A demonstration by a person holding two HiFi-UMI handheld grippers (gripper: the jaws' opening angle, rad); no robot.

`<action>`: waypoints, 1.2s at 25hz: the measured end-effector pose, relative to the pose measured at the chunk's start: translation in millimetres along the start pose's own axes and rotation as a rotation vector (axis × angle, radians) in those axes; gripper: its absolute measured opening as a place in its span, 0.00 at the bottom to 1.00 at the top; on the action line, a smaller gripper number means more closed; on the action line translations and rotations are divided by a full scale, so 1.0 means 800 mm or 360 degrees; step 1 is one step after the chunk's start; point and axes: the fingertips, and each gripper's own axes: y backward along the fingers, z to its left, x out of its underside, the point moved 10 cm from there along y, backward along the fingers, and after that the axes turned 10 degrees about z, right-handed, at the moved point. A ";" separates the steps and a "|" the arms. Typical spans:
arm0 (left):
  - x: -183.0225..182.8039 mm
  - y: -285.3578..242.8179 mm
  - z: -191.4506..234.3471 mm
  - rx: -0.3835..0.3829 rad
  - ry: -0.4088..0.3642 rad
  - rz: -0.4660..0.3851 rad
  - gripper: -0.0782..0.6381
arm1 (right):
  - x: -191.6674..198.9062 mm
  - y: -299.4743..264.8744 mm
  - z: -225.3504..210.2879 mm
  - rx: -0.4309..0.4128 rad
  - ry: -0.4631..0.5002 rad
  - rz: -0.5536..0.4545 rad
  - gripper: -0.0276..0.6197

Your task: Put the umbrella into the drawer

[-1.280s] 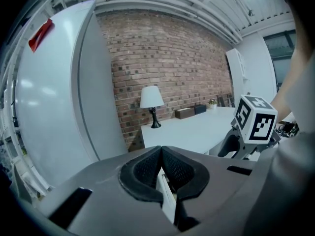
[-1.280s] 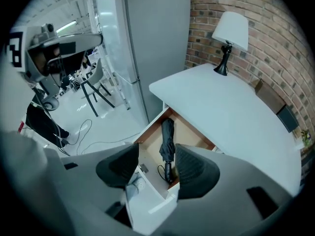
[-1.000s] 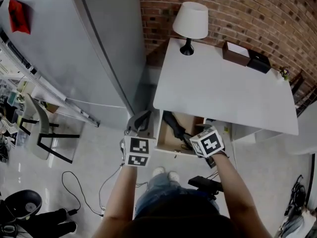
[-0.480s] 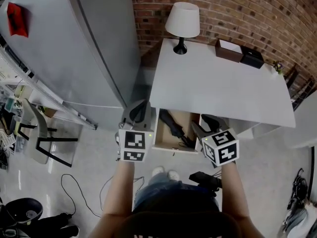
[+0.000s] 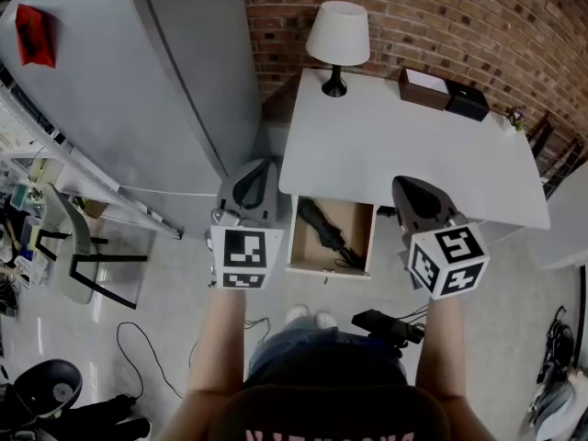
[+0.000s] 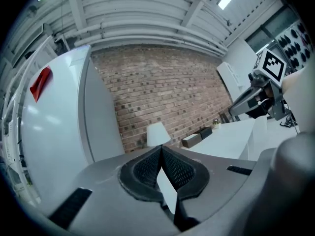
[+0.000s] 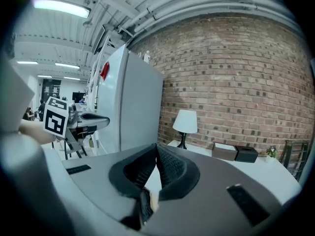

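Note:
The black folded umbrella [image 5: 323, 231] lies inside the open wooden drawer [image 5: 361, 242] under the white table's [image 5: 413, 154] front edge. My left gripper [image 5: 251, 175] is held up to the left of the drawer, shut with nothing in it; in the left gripper view its pads [image 6: 147, 168] meet at the tips. To the right of the drawer, my right gripper [image 5: 409, 191] is raised and also shut and empty, and the right gripper view shows its fingertips [image 7: 167, 163] pressed together. Each gripper shows in the other's view: the right gripper [image 6: 248, 100] and the left gripper [image 7: 91, 122].
A white lamp [image 5: 337, 37], a brown box [image 5: 424, 89] and a black box [image 5: 468, 105] stand at the table's back by the brick wall. A tall grey fridge [image 5: 138, 81] is at the left. Cables and a chair [image 5: 83, 246] are on the floor.
Both grippers have risen from beside the drawer. The right one came up off the umbrella, moved right and shut its jaws. The umbrella stays in the drawer.

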 end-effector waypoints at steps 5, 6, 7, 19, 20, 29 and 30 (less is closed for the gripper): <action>-0.013 0.007 0.011 -0.0036 0.0008 -0.0076 0.11 | -0.028 0.028 0.000 0.0088 0.0104 -0.0181 0.05; -0.016 0.008 0.013 -0.0046 0.0006 -0.0086 0.11 | -0.032 0.033 0.001 0.0109 0.0141 -0.0215 0.05; -0.018 0.009 0.014 -0.0054 0.0003 -0.0095 0.11 | -0.036 0.038 0.003 0.0129 0.0175 -0.0251 0.05; -0.048 0.023 0.026 -0.0118 -0.0040 -0.0209 0.11 | -0.058 0.077 -0.002 0.0341 0.0309 -0.0503 0.05; -0.049 0.025 0.027 -0.0123 -0.0041 -0.0213 0.11 | -0.058 0.079 -0.004 0.0353 0.0310 -0.0504 0.05; -0.051 0.030 0.034 -0.0158 -0.0053 -0.0217 0.11 | -0.050 0.082 -0.008 0.0438 0.0300 -0.0460 0.05; -0.052 0.030 0.033 -0.0160 -0.0056 -0.0218 0.11 | -0.050 0.083 -0.008 0.0446 0.0303 -0.0464 0.05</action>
